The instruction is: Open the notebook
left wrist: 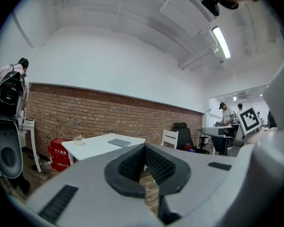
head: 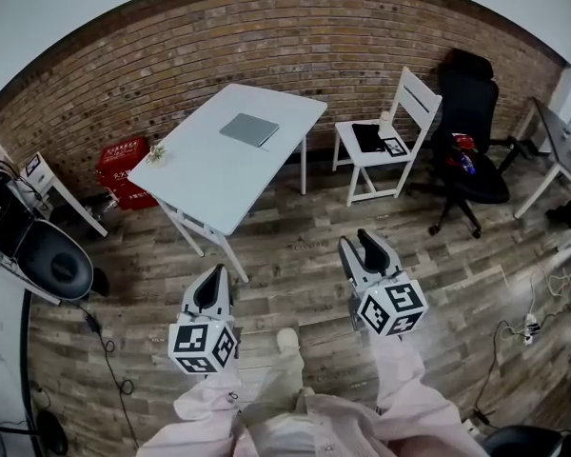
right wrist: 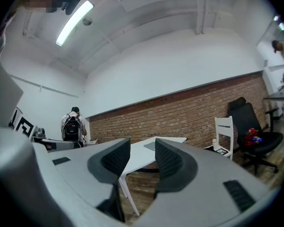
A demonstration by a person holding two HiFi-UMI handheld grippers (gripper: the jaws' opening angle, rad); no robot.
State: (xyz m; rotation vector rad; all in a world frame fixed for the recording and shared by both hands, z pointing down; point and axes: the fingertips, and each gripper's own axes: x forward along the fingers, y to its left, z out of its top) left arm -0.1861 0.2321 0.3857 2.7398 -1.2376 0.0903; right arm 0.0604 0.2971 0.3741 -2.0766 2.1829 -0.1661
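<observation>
The thin grey closed notebook (head: 249,129) lies flat on the white rectangular table (head: 219,174), toward the table's far end, at about twelve o'clock from where you stand. You are well short of the table, on the wood-plank floor (head: 295,246).

Your left gripper (head: 216,272) points toward the table with its black ribbed pads meeting at the tips and nothing between them; its own view shows the notebook (left wrist: 119,143) far off, just above the jaws. Your right gripper (head: 360,241) sits level beside it at your one o'clock. Its jaws stand wide apart and empty, and through the gap its view shows the table (right wrist: 137,157) and the notebook (right wrist: 150,146) beyond.

A red box (head: 124,165) sits on the floor by the brick wall at ten o'clock. A white wooden chair (head: 400,131) stands at one o'clock, and a black office chair (head: 471,150) at two o'clock.
</observation>
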